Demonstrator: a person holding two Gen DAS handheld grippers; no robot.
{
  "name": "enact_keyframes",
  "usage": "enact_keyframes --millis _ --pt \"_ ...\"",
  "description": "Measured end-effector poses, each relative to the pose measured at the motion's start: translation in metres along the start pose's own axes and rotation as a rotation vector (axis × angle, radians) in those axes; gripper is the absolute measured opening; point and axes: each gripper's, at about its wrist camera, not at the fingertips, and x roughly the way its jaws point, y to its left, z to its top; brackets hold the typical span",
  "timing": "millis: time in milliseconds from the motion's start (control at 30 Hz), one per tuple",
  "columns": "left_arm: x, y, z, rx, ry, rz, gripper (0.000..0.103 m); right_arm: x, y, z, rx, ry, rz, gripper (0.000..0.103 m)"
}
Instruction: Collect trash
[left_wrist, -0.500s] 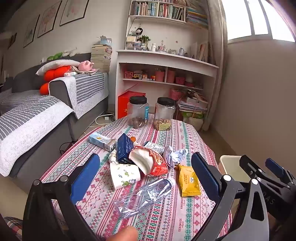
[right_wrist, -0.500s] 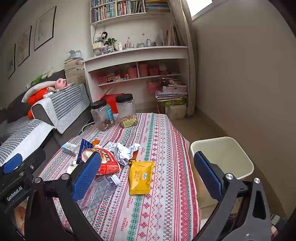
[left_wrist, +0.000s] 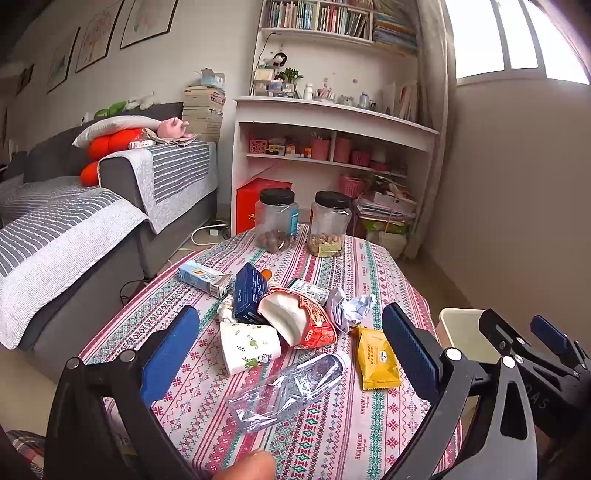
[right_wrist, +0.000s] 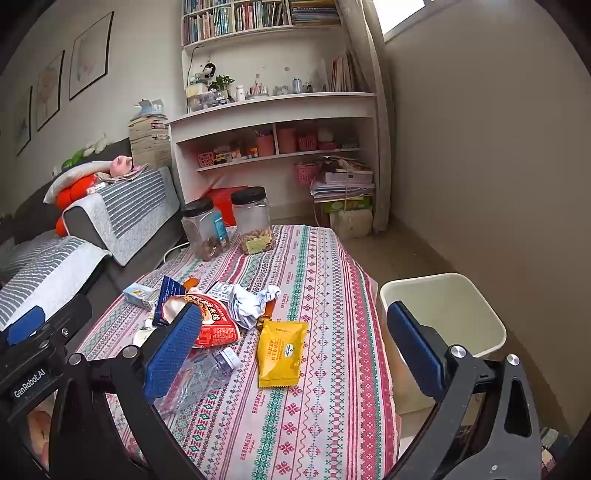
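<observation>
1. Grippers both hang above the near edge of the table, tilted slightly down toward the litter and pointing to the far wall.
2. Left gripper: its blue fingers are spread wide and hold nothing; between them, lower down, lies a crushed clear plastic bottle, untouched. A fingertip of the person shows at the bottom edge of that view.
3. Right gripper: also spread wide and holding nothing, with a yellow snack packet lying flat on the cloth between its fingers. It hangs just right of the left gripper, each showing at the edge of the other's view.
4. Just beyond the bottle, in a loose heap: a white paper cup with green print on its side, a red-and-white snack bag gaping open, a dark blue carton tilted against it, and a crumpled white paper ball.
5. Farther left lies a light blue small box on its side.
6. At the far end of the table, with its patterned cloth, stand two black-lidded clear jars, upright and side by side.
7. Right of the table, on the floor, stands a cream waste bin, open at the top.
</observation>
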Motion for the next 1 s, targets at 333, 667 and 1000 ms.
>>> enact_keyframes --millis 333,667,1000 --pt "0.005 -0.001 -0.012 -0.002 0.005 0.007 0.096 0.002 0.001 -0.002 -0.004 -0.007 -0.003 0.096" --pt "0.001 -0.002 -0.011 -0.003 0.012 0.009 0.096 0.000 0.001 -0.002 -0.005 -0.003 -0.001 0.096" --pt "0.004 -0.002 -0.009 -0.004 0.018 0.010 0.096 0.000 0.002 0.000 -0.004 0.000 0.001 0.096"
